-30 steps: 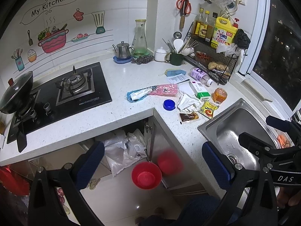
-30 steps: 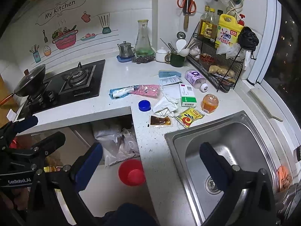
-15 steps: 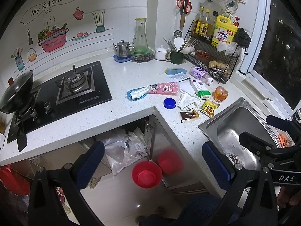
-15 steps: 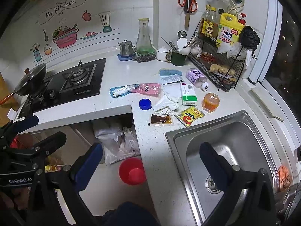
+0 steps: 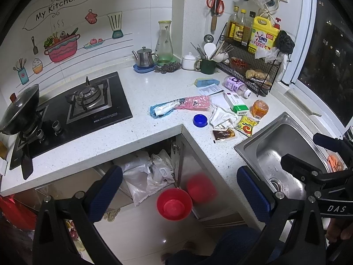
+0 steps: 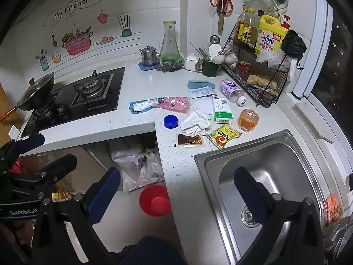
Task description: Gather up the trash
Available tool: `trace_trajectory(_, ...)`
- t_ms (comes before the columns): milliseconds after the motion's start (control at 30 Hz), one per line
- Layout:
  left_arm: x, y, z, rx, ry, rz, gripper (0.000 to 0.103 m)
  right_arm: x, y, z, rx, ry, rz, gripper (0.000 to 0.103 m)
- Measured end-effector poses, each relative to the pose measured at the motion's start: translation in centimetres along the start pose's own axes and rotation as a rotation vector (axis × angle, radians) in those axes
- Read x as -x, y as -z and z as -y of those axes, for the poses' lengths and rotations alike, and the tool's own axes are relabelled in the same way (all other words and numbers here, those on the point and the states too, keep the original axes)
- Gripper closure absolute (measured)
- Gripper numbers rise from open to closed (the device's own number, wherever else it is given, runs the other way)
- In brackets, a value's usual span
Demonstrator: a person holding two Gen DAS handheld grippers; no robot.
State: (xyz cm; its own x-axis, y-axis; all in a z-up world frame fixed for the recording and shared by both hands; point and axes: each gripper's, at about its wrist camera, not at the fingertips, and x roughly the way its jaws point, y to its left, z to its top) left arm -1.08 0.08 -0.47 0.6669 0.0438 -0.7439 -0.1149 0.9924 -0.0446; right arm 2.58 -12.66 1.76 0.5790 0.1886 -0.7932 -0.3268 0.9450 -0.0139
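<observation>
Trash lies on the white counter (image 5: pixel 154 92) near the corner: a blue and pink wrapper (image 5: pixel 179 107), a blue cap (image 5: pixel 200 120), a crumpled tissue (image 5: pixel 222 117), a brown sauce packet (image 5: pixel 224 134), a yellow packet (image 5: pixel 246 125), a green and white box (image 5: pixel 236 103) and an orange cup (image 5: pixel 260 109). The same items show in the right wrist view, with the tissue (image 6: pixel 196 122) and sauce packet (image 6: pixel 189 140). A red bin (image 5: pixel 174 204) stands on the floor. My left gripper (image 5: pixel 179 190) and right gripper (image 6: pixel 176 187) are open, empty, well short of the trash.
A steel sink (image 6: pixel 264 176) sits at the right. A gas hob (image 5: pixel 72 108) with a wok (image 5: pixel 19 112) is at the left. A wire rack (image 5: pixel 249 66) with bottles, a kettle (image 5: pixel 144 58) and a glass jug (image 5: pixel 165 42) stand at the back. Plastic bags (image 5: pixel 145 174) fill the open cabinet.
Both views have shifted only slightly; the counter items sit a little further away. Both grippers stay open and empty.
</observation>
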Motion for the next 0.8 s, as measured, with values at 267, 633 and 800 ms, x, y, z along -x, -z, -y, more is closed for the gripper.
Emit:
trace_trajectory(267,-0.1,-0.3,0.2,-0.007,0.01,-0.001,0.0,-0.1,-0.1,0.2,-0.003,-0.003,0.0,0.0)
trace_trajectory(633,-1.0,-2.2,1.2,-0.057,0.03,0.006,0.0,-0.6,-0.8,0.8,0.001,-0.011,-0.006,0.0)
trace_trajectory(800,-2.6,-3.5,1.2,-0.069,0.045,-0.017,0.0,-1.6,-1.5,1.2,-0.007,-0.011,-0.014,0.0)
